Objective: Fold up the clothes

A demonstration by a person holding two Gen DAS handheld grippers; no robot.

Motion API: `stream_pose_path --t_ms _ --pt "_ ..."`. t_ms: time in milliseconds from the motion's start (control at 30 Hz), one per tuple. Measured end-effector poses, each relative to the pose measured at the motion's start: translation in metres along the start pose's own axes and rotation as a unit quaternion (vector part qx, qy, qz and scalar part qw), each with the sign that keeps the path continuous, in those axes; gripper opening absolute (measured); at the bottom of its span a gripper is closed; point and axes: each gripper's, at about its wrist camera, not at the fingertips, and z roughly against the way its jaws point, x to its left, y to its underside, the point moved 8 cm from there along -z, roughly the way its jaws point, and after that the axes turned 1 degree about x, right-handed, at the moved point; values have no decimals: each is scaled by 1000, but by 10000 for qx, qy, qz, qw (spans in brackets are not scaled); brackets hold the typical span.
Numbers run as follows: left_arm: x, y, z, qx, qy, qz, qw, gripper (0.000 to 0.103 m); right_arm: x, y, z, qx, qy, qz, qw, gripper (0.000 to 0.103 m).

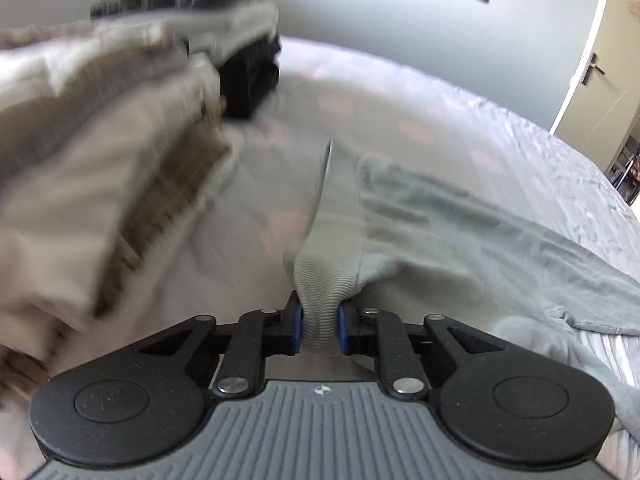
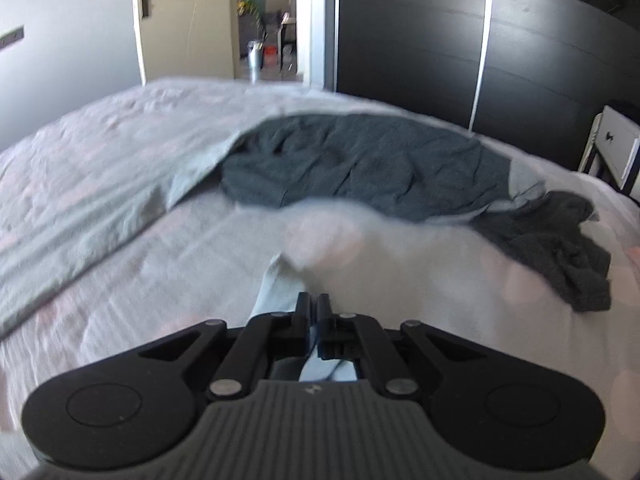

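While the shirt (image 1: 460, 216) was clamped in both claws, left (image 1: 319, 330) on the ribbed hem, right (image 2: 313, 322) on thin cloth, even tension was judged needed over the bed (image 2: 160, 280).

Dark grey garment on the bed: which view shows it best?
The right wrist view. The dark grey garment lies crumpled across the bed ahead of the right claw, mostly unobstructed. The left wrist view does not show it clearly.

Motion-blurred beige clothes pile (image 1: 100, 152) cut off at left edge, hallway items (image 2: 264, 48) too small to identify
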Motion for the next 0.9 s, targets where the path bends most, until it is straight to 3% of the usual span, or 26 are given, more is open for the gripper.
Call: stream_pose_path --t_ms 100,200,333,467,500,600,700,767,800,833,900 --pt "2 -11 23 -379 -154 -199 9990 18 -13 -5 1 -11 71 -273 9996 0" --pt "1 -11 16 -318 -457 -455 9974 18 -26 -6 0 74 132 -548 9984 0" --pt "7 -2 -11 184 -586 -467 9970 17 -39 -7 -3 226 158 -818 9963 3" --pt "14 2 -23 374 -517 -265 9976 18 -21 5 -13 656 36 -337 9973 5" --pt "15 4 -25 388 -517 -260 9976 18 -21 7 -15 729 75 -308 9968 10" --pt "16 9 -29 478 -531 -248 9971 19 -28 17 -23 1071 64 -658 9920 47" --pt "15 10 -33 502 -529 -214 9971 19 -30 29 -27 1421 -402 -1289 9806 48" --pt "14 10 -33 503 -502 -170 9973 19 -24 30 -25 1417 -720 -1425 9769 46" --pt "14 10 -33 506 -484 -143 9974 19 -18 31 -23 1447 -967 -1452 9740 38" --pt "14 10 -33 507 -480 -129 9975 19 -13 32 -22 1490 -1189 -1467 9706 20" --pt "14 10 -31 470 -496 -140 9976 19 -2 32 -18 1464 -1357 -1306 9711 5"
